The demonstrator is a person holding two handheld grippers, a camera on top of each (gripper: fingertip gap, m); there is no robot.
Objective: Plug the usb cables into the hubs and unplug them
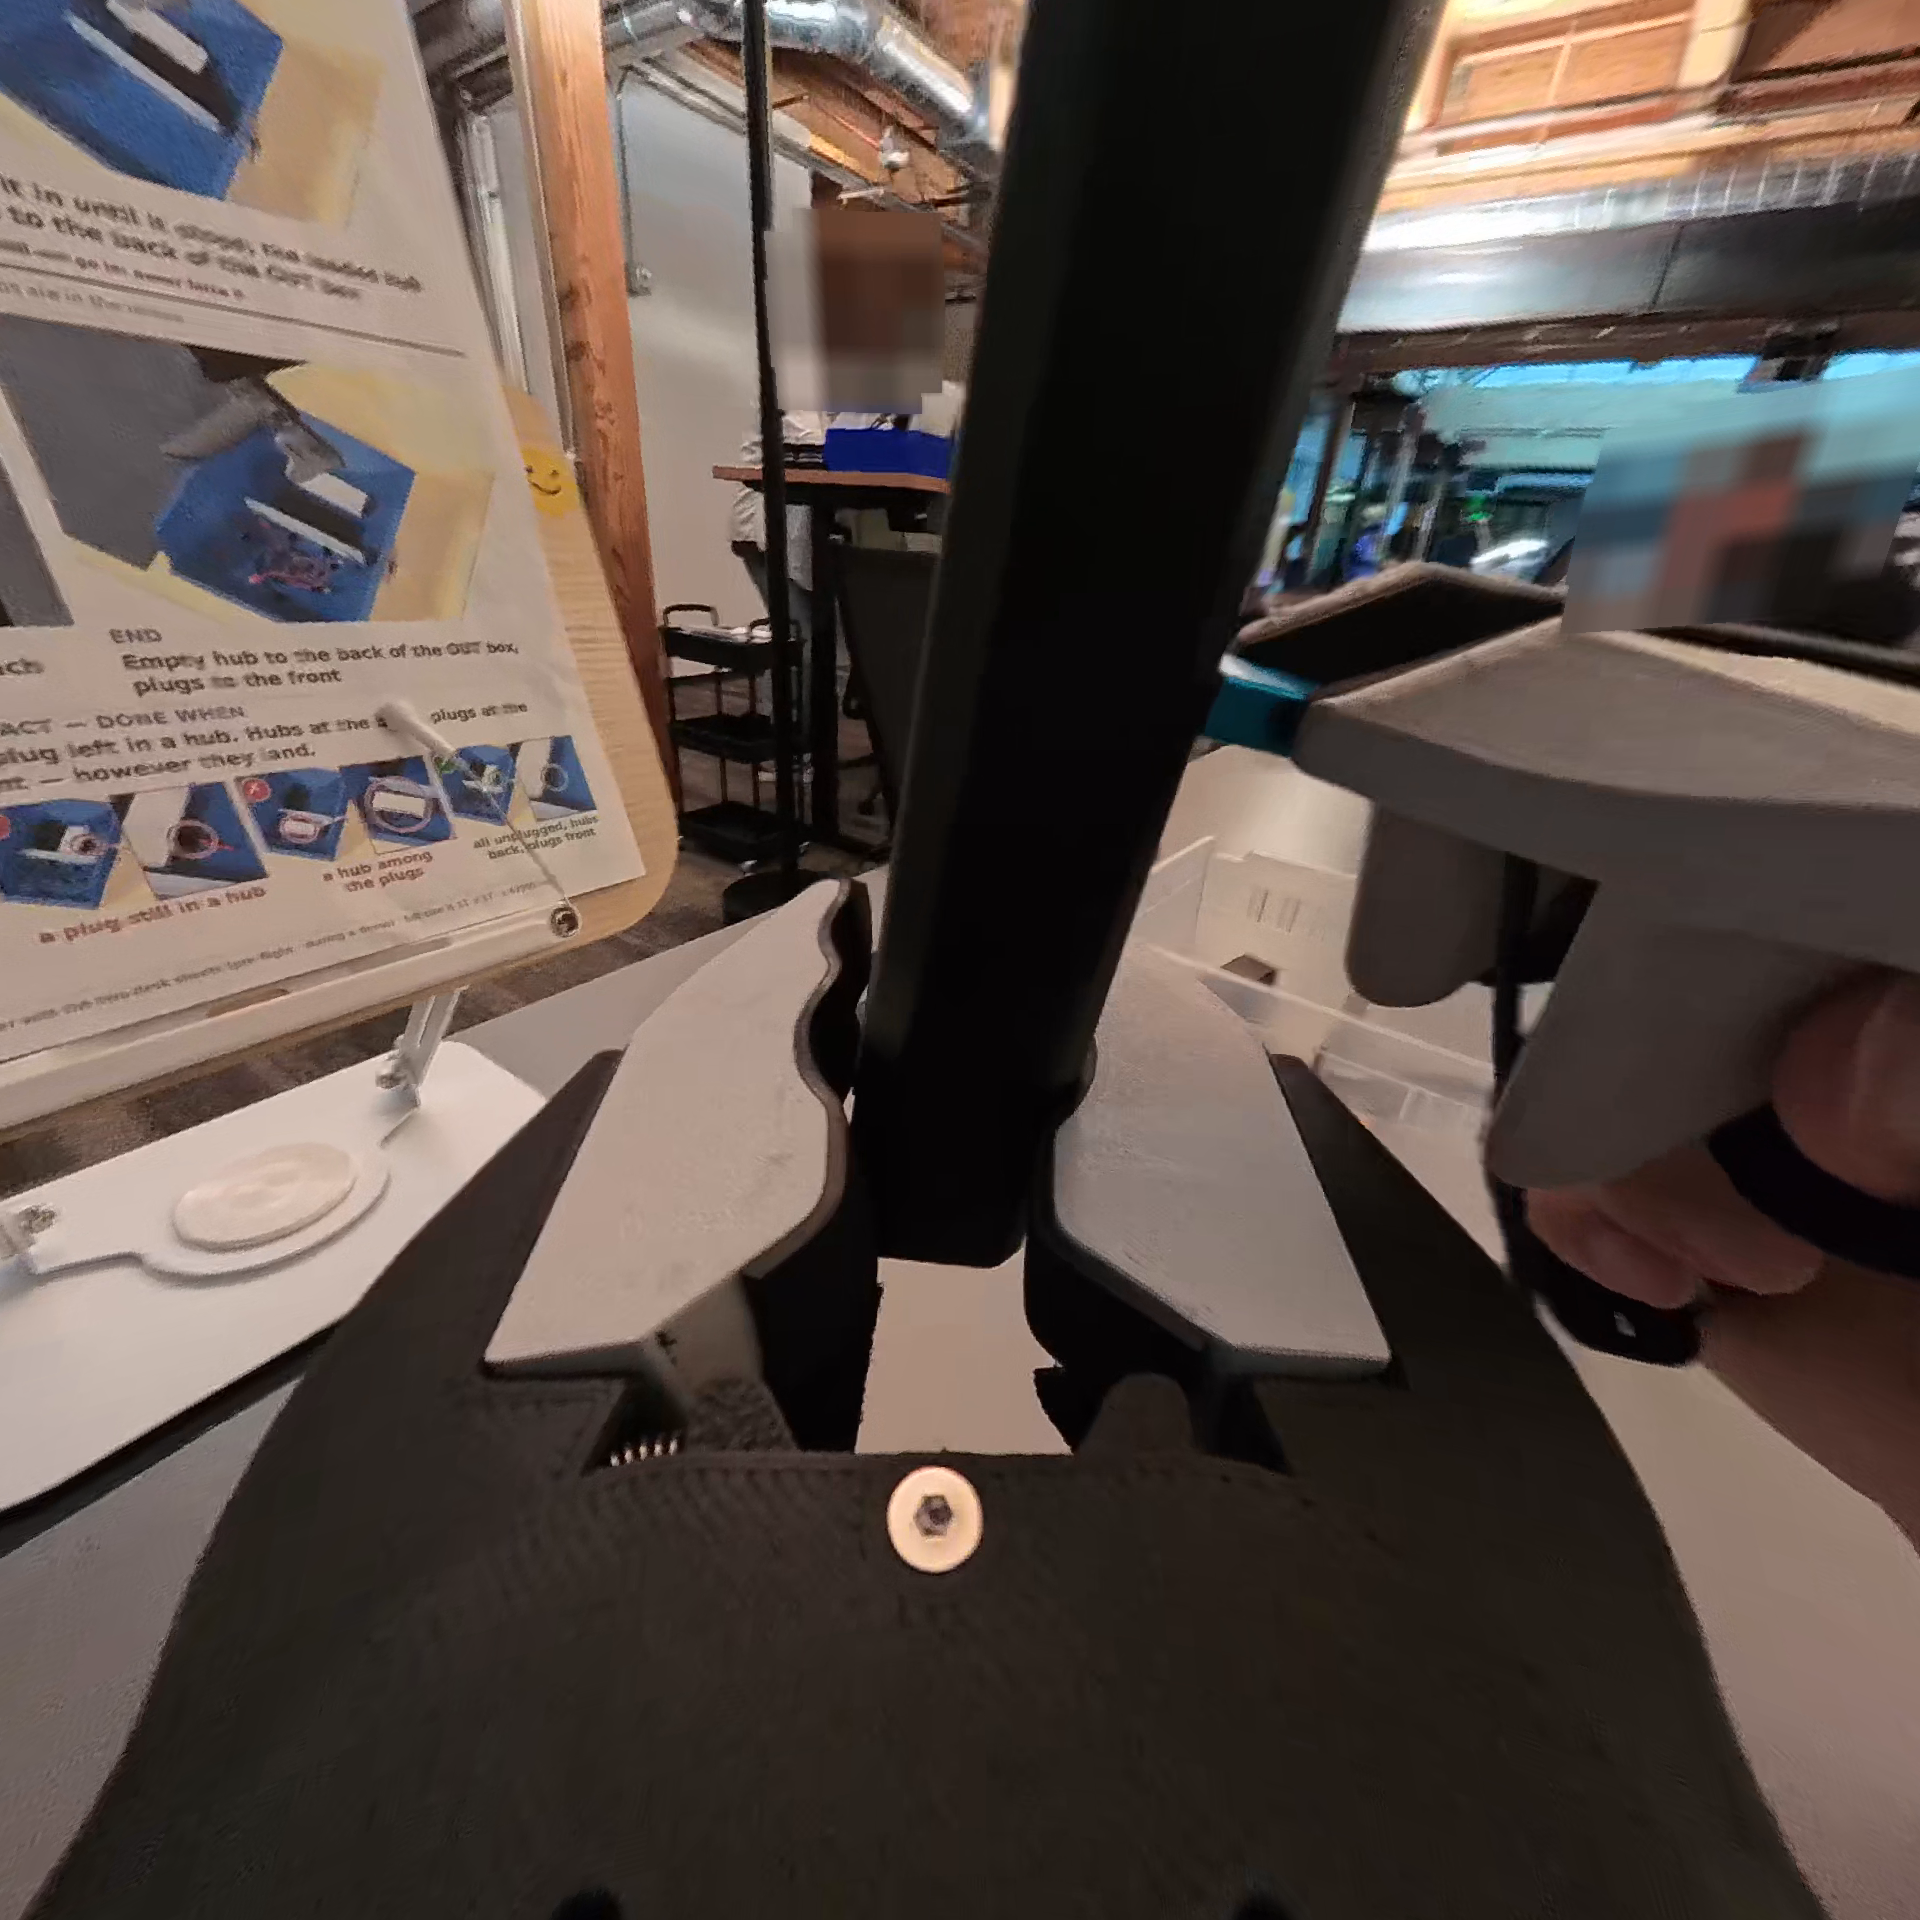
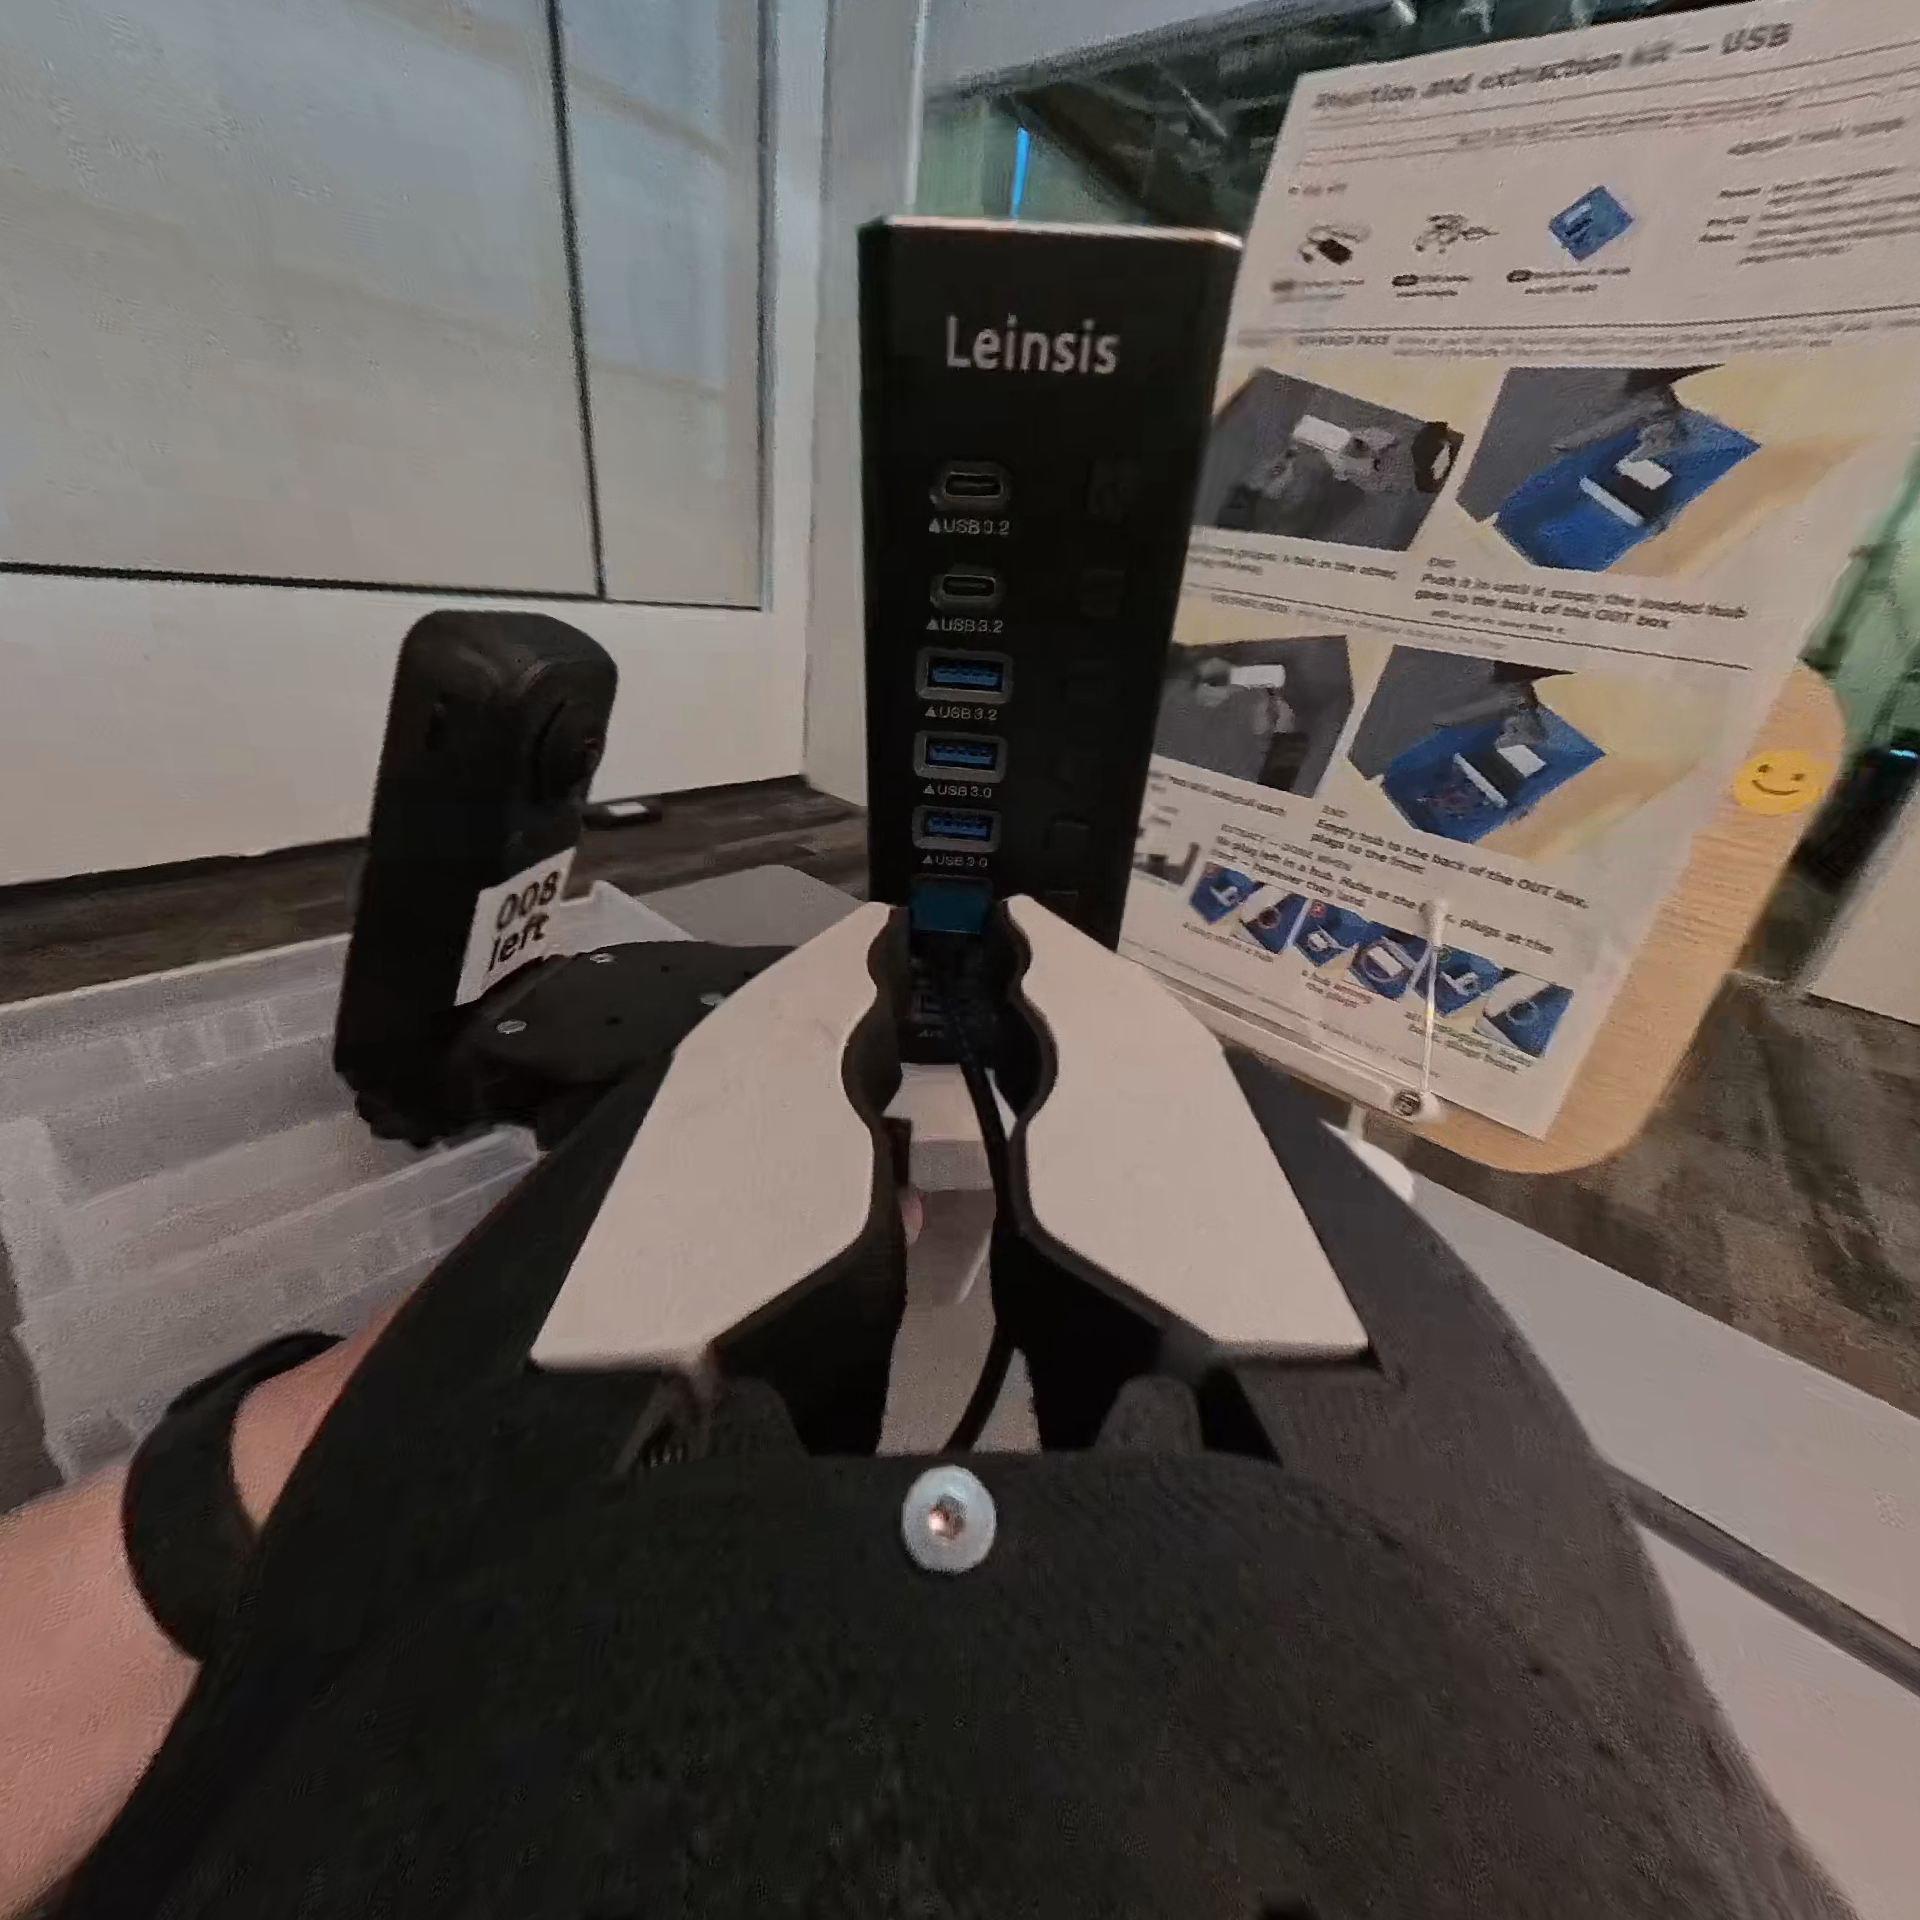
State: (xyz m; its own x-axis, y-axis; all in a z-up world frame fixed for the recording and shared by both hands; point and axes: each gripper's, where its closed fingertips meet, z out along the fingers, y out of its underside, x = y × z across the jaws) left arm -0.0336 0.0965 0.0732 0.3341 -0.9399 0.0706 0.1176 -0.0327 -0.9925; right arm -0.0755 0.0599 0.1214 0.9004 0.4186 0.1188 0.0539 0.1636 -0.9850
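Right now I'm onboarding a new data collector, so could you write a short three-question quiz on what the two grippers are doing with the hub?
1. True or false: the left gripper has its jaws shut on the tall black rectangular USB hub, holding it upright.
2. What does the right gripper hold? A) a blue-tipped USB plug on a black cable; B) a metal screwdriver; C) a white charger block.
3. Fill in: above the plug, ___ blue rectangular ports on the hub stand empty.

Key: 1 true; 2 A; 3 three.
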